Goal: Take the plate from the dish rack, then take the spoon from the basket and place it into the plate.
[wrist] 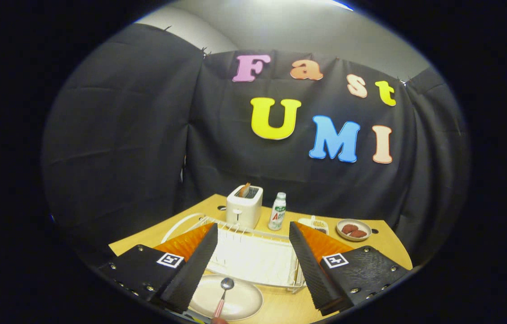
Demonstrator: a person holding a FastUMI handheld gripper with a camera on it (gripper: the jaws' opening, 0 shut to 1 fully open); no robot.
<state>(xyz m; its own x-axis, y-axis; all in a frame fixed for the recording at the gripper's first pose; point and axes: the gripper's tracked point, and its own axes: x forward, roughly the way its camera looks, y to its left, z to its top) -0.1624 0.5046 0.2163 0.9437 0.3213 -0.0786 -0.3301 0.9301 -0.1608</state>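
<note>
A pale oval plate (235,299) lies flat on the wooden table, in front of the white wire dish rack (253,254). A spoon (224,292) with a pinkish handle rests on the plate, its bowl pointing toward the rack. My gripper (253,234) hangs above the table with its fingers spread wide and nothing between them. The plate and spoon sit low between the fingers, close to the left one. The rack lies just beyond the plate, between the fingers.
Beyond the rack stand a white toaster (244,207) and a small white bottle (277,211). A small container (314,223) and a round dish of reddish food (353,229) sit at the back right. The table edge (397,256) curves off on the right.
</note>
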